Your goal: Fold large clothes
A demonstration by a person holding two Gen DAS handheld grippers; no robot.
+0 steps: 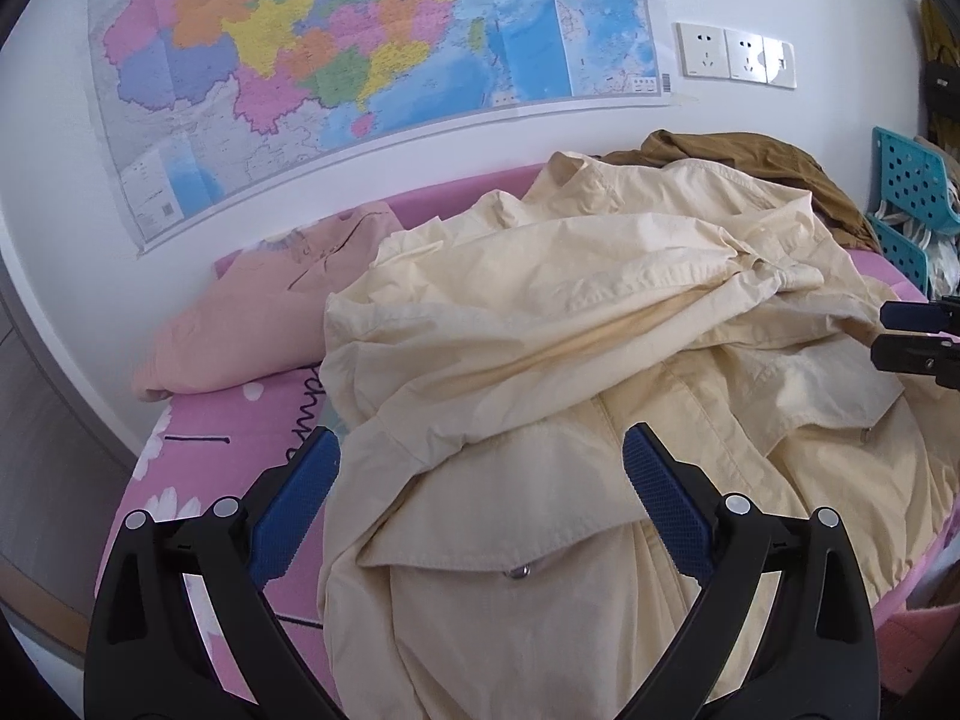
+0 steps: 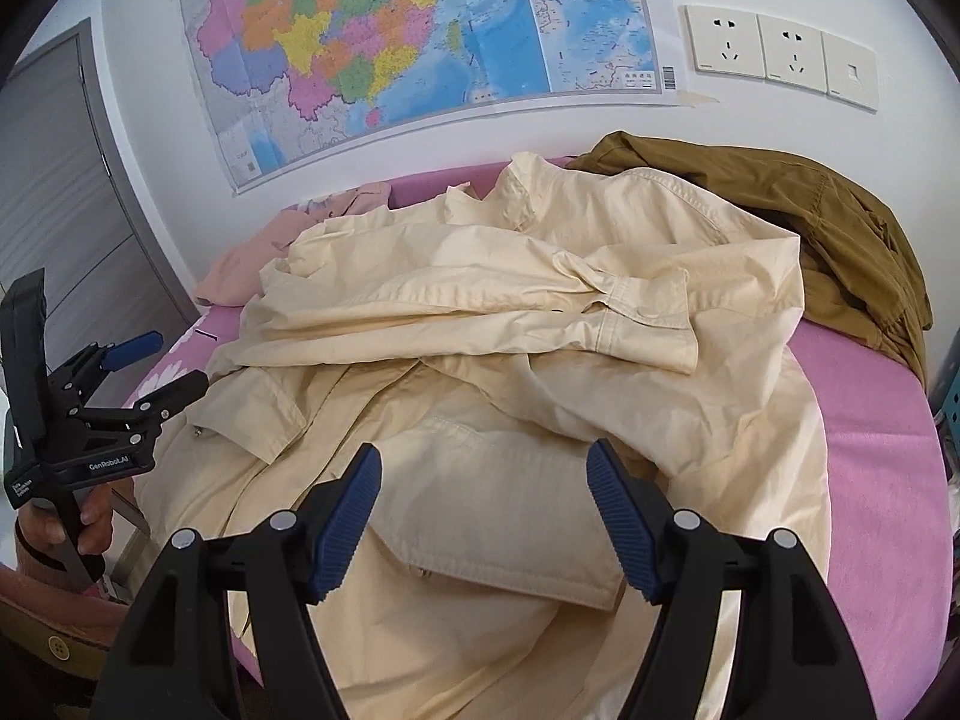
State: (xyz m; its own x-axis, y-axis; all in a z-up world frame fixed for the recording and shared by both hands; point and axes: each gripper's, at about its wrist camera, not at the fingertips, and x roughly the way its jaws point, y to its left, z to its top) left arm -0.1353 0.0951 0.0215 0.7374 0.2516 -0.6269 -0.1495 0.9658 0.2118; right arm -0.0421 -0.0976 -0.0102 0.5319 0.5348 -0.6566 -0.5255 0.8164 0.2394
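A large cream jacket (image 1: 570, 324) lies spread and rumpled on the pink bed (image 1: 228, 420), a sleeve folded across its chest; the right wrist view shows the same jacket (image 2: 510, 312). My left gripper (image 1: 480, 456) hovers open above the jacket's lower left part near a snap pocket, nothing between its blue pads. My right gripper (image 2: 483, 471) hangs open over the lower right pocket flap, also empty. The right gripper (image 1: 894, 333) also shows at the right edge of the left wrist view, and the left gripper (image 2: 159, 360), held by a hand, at the left of the right wrist view.
A folded pink garment (image 1: 264, 312) lies at the bed's far left, a brown garment (image 2: 828, 234) at the far right. A map (image 1: 336, 60) and wall sockets (image 2: 780, 54) hang behind. A teal perforated rack (image 1: 912, 198) stands right of the bed; grey cabinet (image 2: 54, 192) at left.
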